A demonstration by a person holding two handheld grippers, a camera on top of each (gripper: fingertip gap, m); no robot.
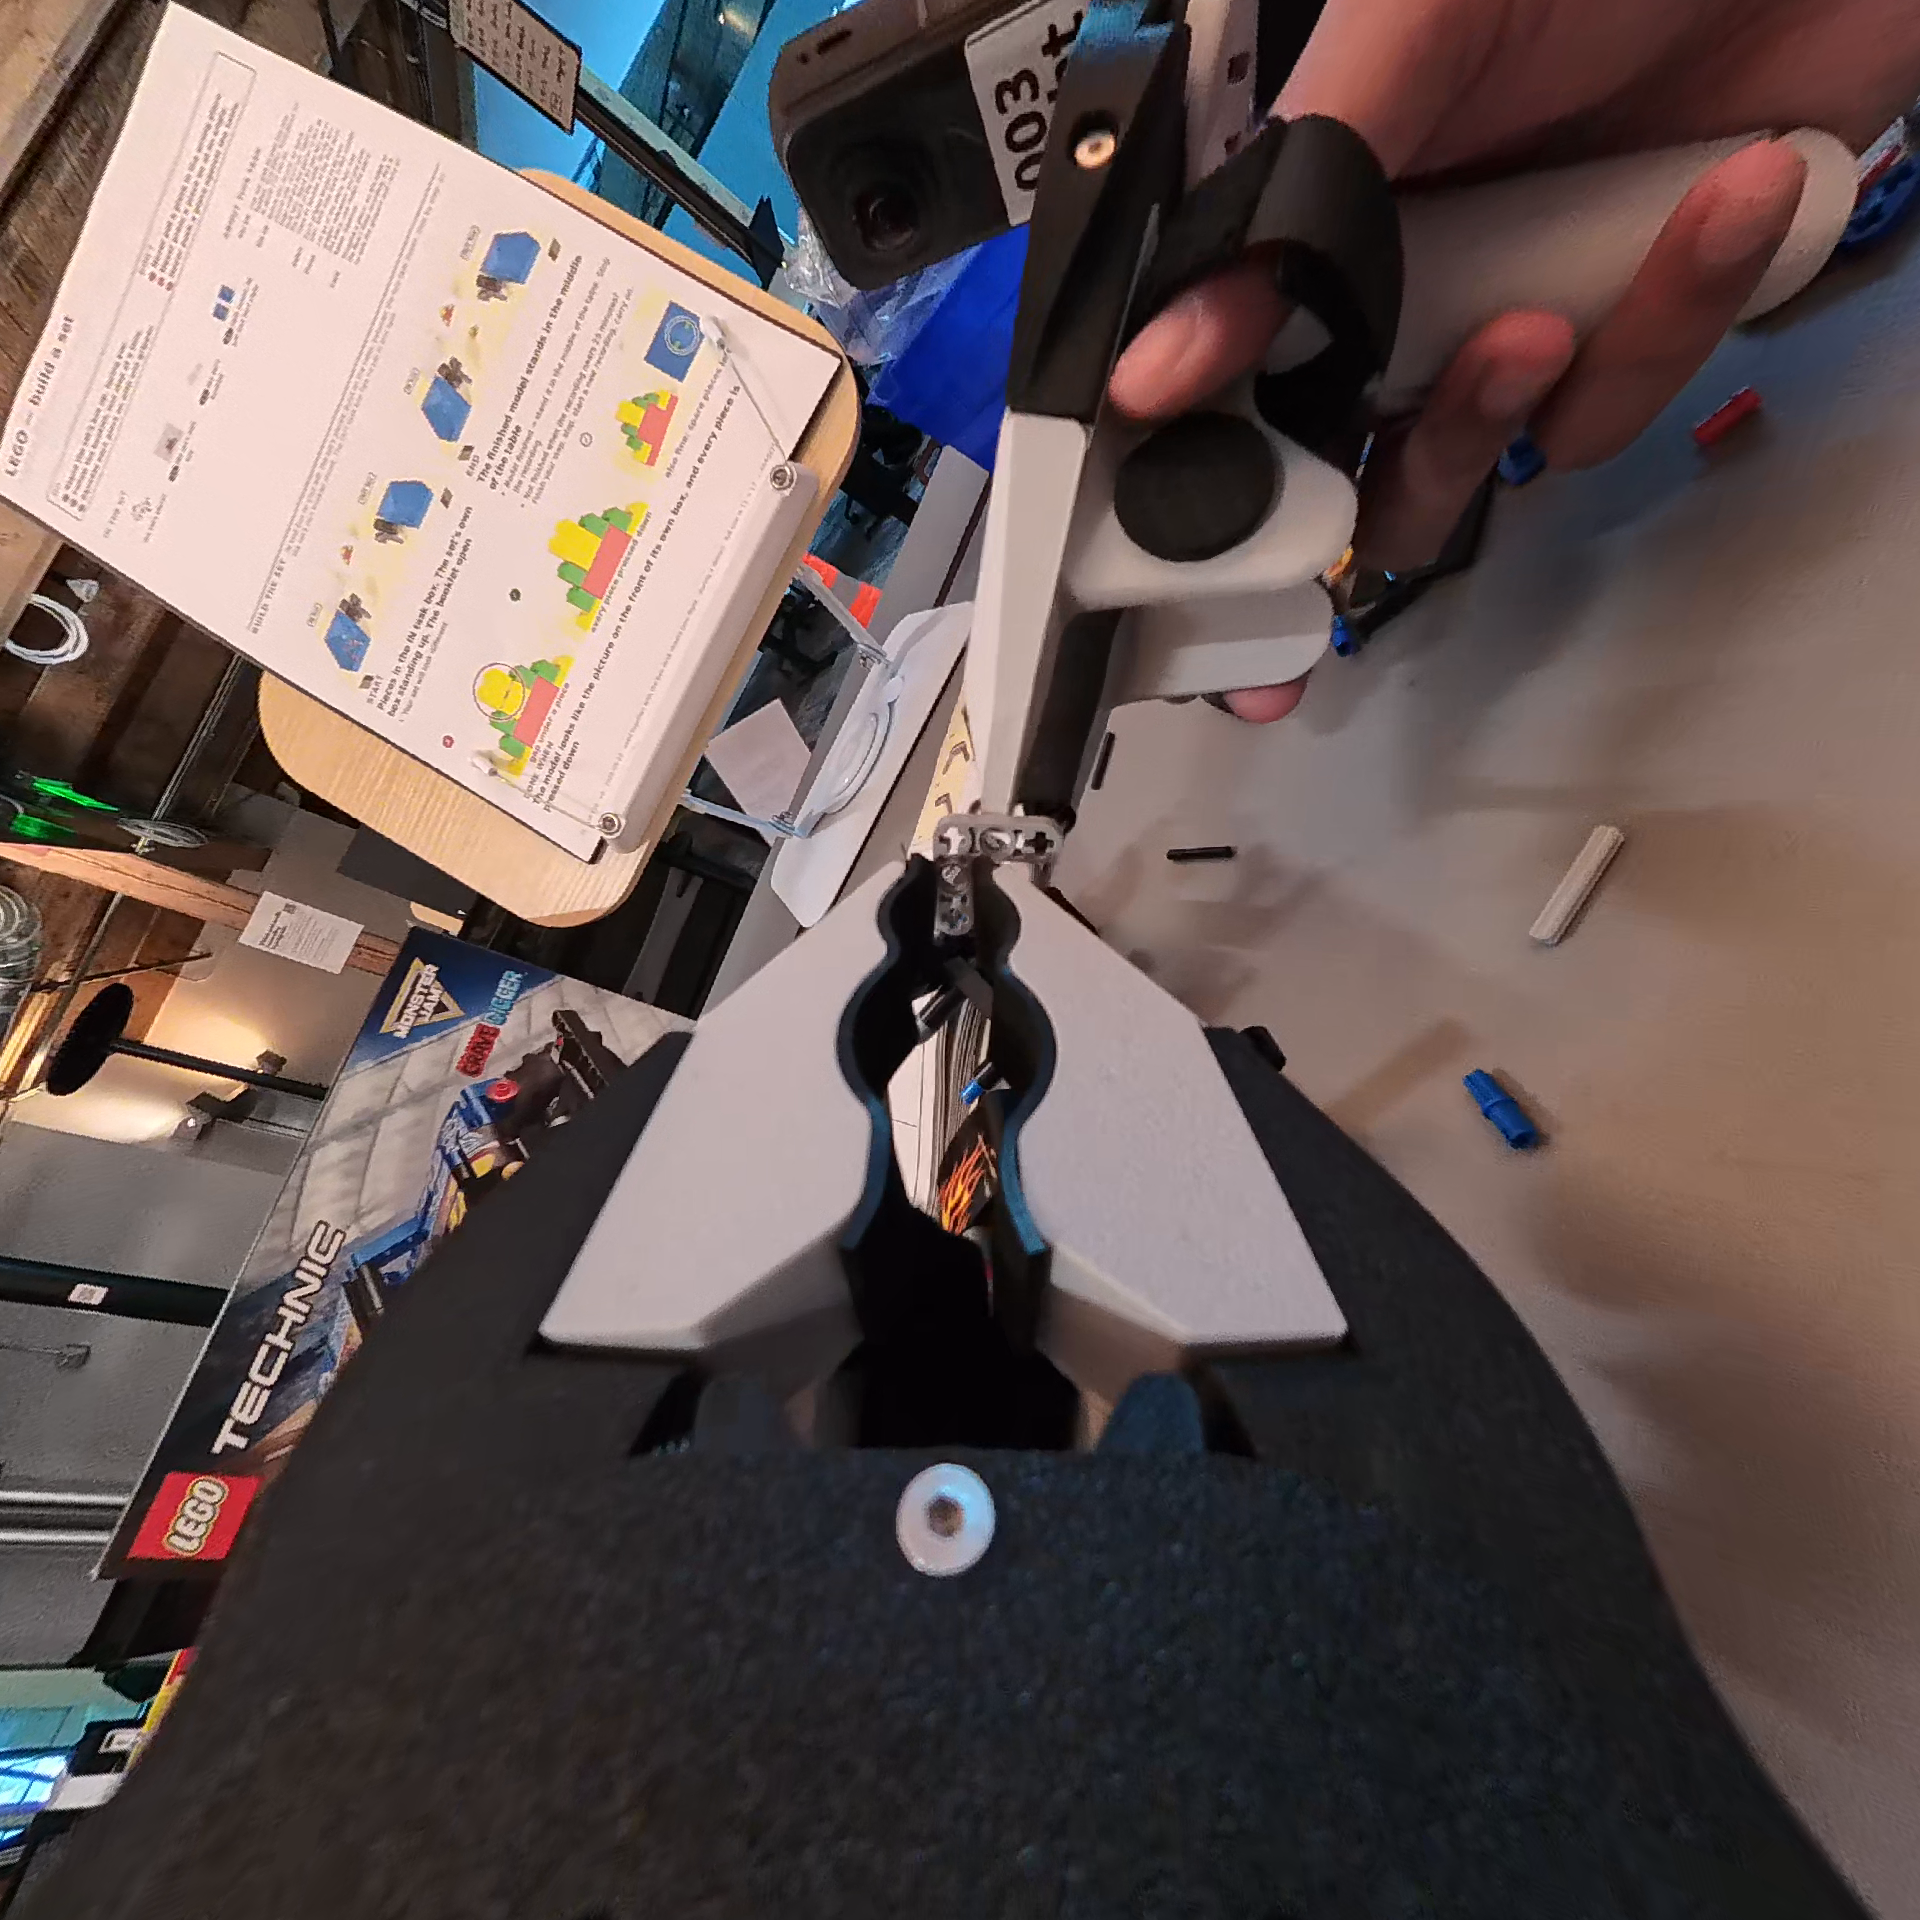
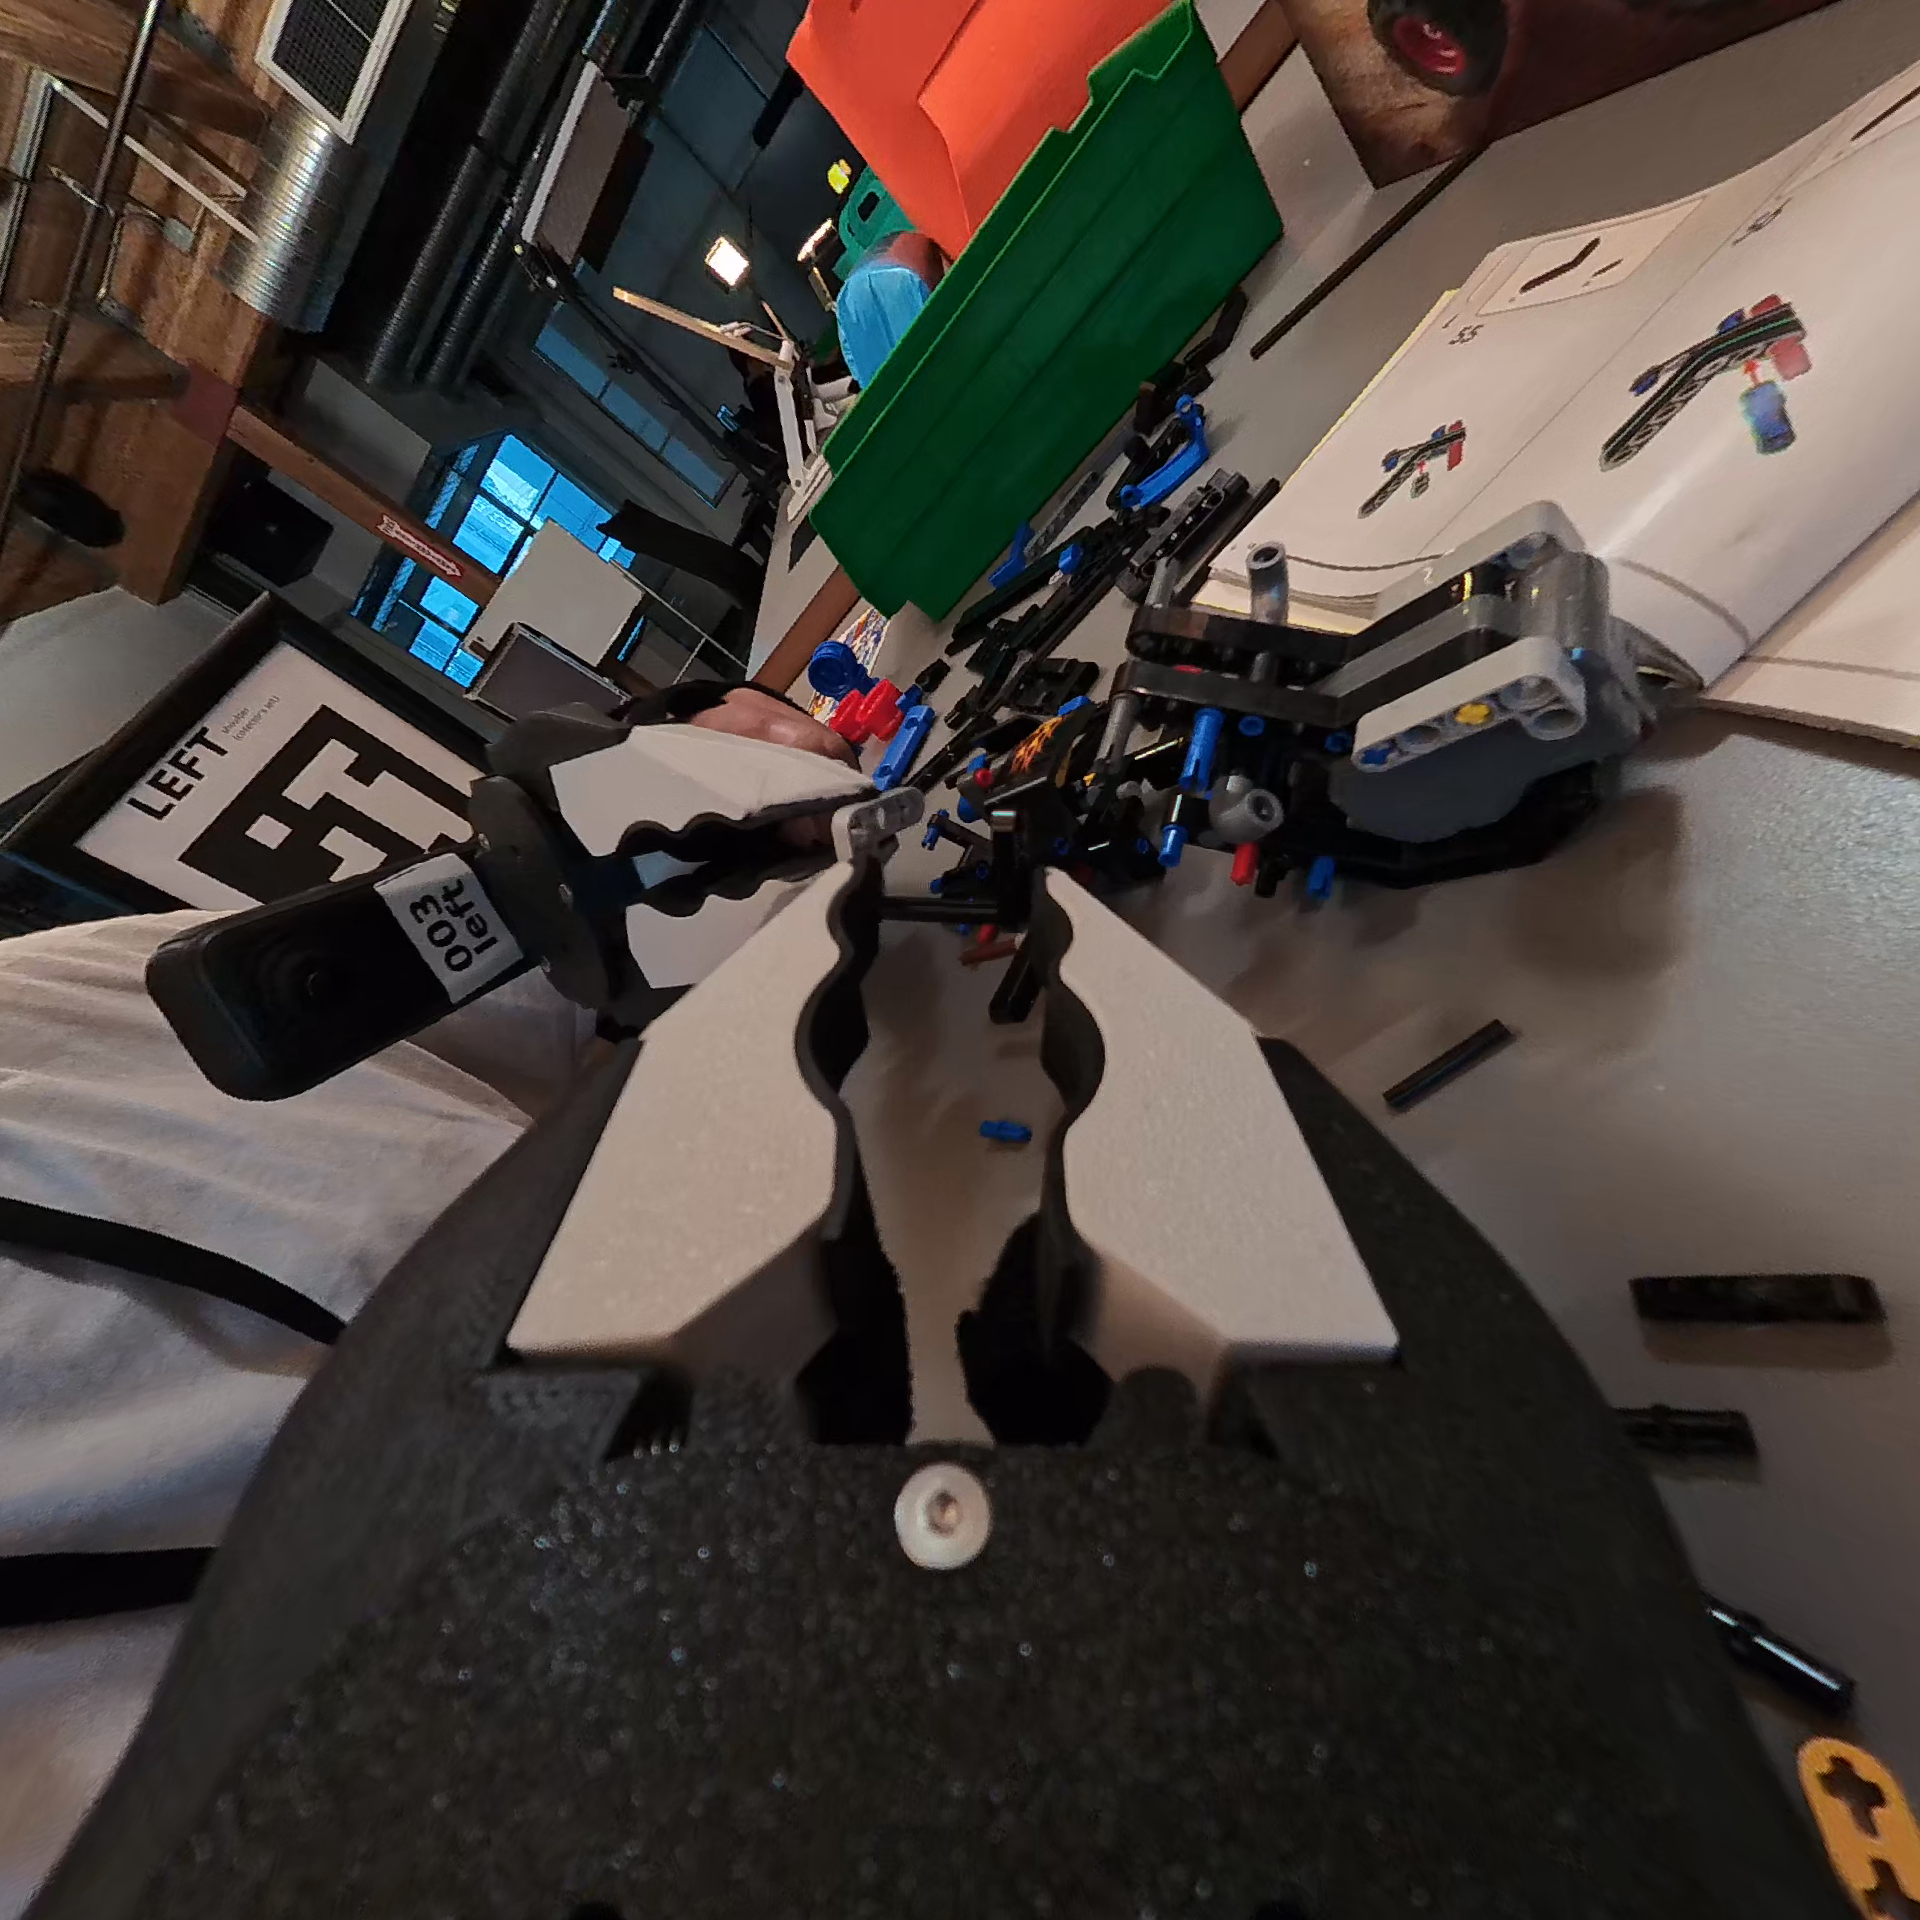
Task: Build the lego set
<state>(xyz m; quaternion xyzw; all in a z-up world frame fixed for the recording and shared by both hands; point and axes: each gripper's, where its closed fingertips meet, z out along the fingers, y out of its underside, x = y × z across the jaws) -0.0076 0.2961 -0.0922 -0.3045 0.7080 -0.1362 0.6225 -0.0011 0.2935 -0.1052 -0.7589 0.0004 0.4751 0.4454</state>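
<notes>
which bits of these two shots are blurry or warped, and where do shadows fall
Left wrist view: fisheye bends the instruction sheet; the blue pin and the nearby table smear with motion blur and soft shadows. Right wrist view: crisper, the partly built model sharp, edges curved, the yellow piece soft at the corner.

Dim, warm indoor light; soft shadows on table [image 1: 1714, 727], blue window glow [image 2: 488, 520] behind. Strong fisheye bending at edges. Motion blur on the near loose pieces; background soft.
</notes>
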